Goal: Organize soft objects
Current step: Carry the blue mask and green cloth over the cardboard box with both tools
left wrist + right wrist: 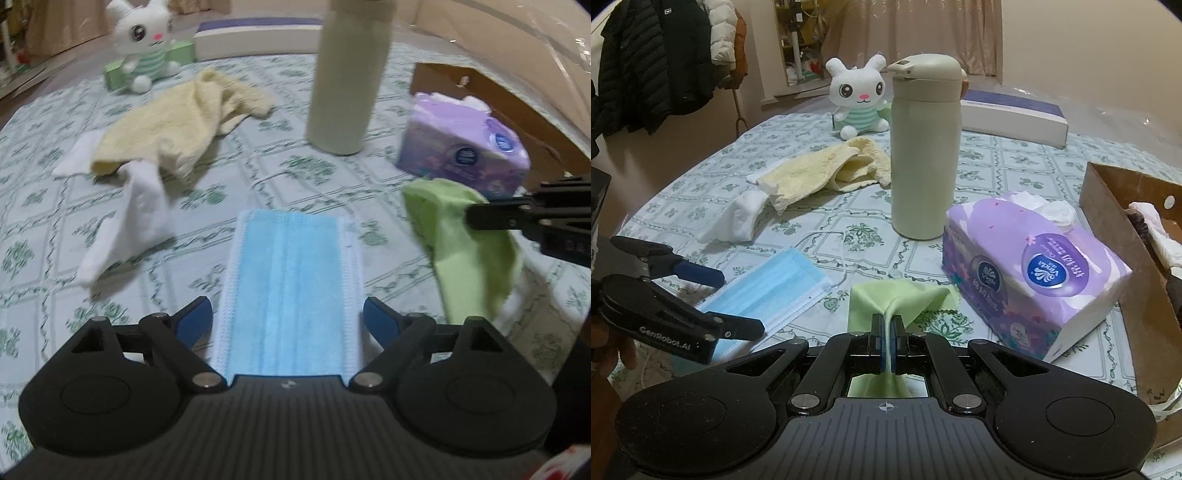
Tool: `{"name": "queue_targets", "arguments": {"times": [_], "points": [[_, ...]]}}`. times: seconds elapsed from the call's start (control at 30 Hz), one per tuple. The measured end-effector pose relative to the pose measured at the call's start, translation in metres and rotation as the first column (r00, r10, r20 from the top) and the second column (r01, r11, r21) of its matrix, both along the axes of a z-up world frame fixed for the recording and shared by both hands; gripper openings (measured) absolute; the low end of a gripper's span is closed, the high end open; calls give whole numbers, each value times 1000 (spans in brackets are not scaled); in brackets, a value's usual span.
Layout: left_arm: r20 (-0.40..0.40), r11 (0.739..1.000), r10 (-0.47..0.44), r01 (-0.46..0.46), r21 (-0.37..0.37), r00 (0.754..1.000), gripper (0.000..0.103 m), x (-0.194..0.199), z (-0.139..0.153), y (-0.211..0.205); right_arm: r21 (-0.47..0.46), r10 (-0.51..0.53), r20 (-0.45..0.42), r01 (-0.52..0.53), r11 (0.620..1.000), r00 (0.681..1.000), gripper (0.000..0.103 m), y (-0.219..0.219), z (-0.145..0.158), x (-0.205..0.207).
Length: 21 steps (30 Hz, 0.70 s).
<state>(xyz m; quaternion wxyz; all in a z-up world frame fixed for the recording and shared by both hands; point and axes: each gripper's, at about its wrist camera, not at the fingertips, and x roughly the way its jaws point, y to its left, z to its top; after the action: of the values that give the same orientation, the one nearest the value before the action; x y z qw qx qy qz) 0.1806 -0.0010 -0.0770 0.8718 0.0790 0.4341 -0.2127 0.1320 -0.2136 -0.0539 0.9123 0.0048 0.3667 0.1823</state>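
Mask between my spread left tongs, green cloth pinched in my right ones, tissue pack and brown box beyond.

My left gripper [288,317] is spread wide over the blue face mask [291,291], which lies flat near the table's [258,177] front edge, its long axis running away from me between the pads, neither touching it. My right gripper [886,332], just beside it, is clamped on the green cloth [899,295]. Toward the right edge, past the purple tissue pack [1030,269], the cardboard box [1115,210] holds something pale I cannot identify.
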Motion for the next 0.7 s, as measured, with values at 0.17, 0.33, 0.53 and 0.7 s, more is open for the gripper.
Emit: {"name": "queue_targets", "arguments": {"times": [0.17, 0.33, 0.53, 0.7], "points": [[21, 993, -56, 53, 105, 998, 90, -2, -6, -12, 5, -8, -1, 8, 1000, 1000, 2, -2, 0, 0], [-18, 996, -29, 30, 83, 999, 86, 2, -9, -9, 9, -6, 1, 6, 1000, 1000, 2, -3, 0, -2], [-25, 996, -50, 52, 69, 998, 33, -5, -1, -13, 14, -13, 4, 13, 1000, 1000, 2, -6, 2, -4], [-27, 998, -19, 20, 65, 999, 2, -12, 4, -18, 21, -12, 11, 12, 1000, 1000, 2, -6, 7, -8]]}}
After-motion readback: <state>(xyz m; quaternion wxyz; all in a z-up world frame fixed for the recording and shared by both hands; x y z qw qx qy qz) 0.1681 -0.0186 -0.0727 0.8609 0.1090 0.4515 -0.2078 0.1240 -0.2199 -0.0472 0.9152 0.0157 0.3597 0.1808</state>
